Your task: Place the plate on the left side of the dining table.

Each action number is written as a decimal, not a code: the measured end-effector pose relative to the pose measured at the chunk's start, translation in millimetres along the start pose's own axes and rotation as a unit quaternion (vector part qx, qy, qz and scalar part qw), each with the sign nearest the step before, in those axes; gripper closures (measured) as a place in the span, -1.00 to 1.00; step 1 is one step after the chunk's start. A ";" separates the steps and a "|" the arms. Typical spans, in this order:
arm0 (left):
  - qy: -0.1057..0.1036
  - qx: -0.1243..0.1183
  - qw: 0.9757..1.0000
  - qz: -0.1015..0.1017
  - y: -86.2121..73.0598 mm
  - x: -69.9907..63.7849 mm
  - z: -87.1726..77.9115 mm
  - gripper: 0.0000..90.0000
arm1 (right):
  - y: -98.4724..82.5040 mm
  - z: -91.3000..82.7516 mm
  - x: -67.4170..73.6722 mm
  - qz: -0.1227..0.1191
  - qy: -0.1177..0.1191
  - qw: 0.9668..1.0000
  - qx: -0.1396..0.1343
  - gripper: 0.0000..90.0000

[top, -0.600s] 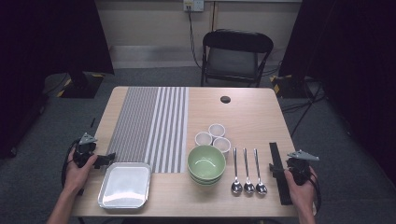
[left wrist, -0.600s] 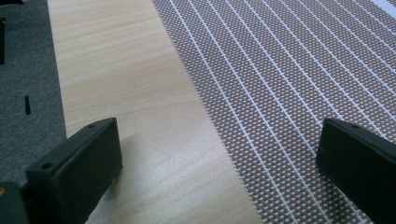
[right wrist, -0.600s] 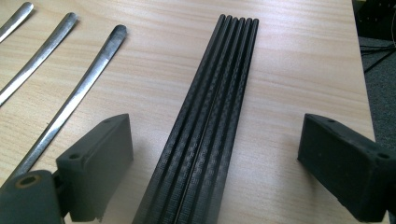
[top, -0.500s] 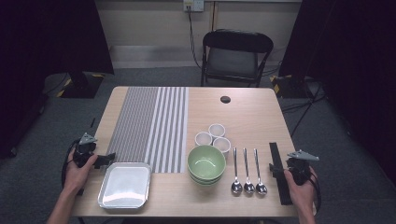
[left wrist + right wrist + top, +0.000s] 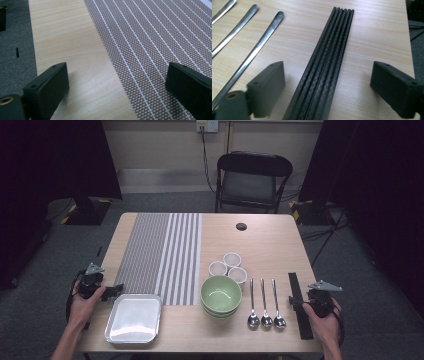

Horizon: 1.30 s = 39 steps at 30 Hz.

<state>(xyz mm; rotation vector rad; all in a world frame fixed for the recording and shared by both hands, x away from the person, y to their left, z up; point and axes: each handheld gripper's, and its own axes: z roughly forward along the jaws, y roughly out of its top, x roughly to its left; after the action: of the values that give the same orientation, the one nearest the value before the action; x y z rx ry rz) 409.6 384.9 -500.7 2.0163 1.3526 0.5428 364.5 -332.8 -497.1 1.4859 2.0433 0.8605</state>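
— High view first: we see the left gripper (image 5: 111, 292) held low at the table's (image 5: 270, 245) near-left edge, just beside the metal tray (image 5: 134, 318).
— Its jaws stand wide apart over the striped mat's (image 5: 160, 42) edge, gripping nothing.
— We find the right gripper (image 5: 296, 301) low at the near-right.
— Jaws spread wide, straddling the black chopsticks (image 5: 324, 65) lying flat beside the spoons (image 5: 265, 302), untouched.

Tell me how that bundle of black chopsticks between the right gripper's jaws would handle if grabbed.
The black chopsticks look thin and rigid, so probably stiff and light. They lie loose side by side on the table, so a squeeze from the open right gripper may scatter or roll some. Their ribbed-looking surface could help grip.
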 end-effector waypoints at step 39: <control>-0.076 -0.078 0.994 -0.006 21.3 -26.7 -43.8 -0.40 | 68.3 -49.3 96.4 -0.015 0.117 0.990 -0.082 -0.31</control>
<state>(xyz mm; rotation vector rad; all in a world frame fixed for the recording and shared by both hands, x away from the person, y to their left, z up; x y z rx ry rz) 385.0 366.9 -454.3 1.8805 1.1935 0.4652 346.2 -236.6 -414.5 1.3148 2.0933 1.2093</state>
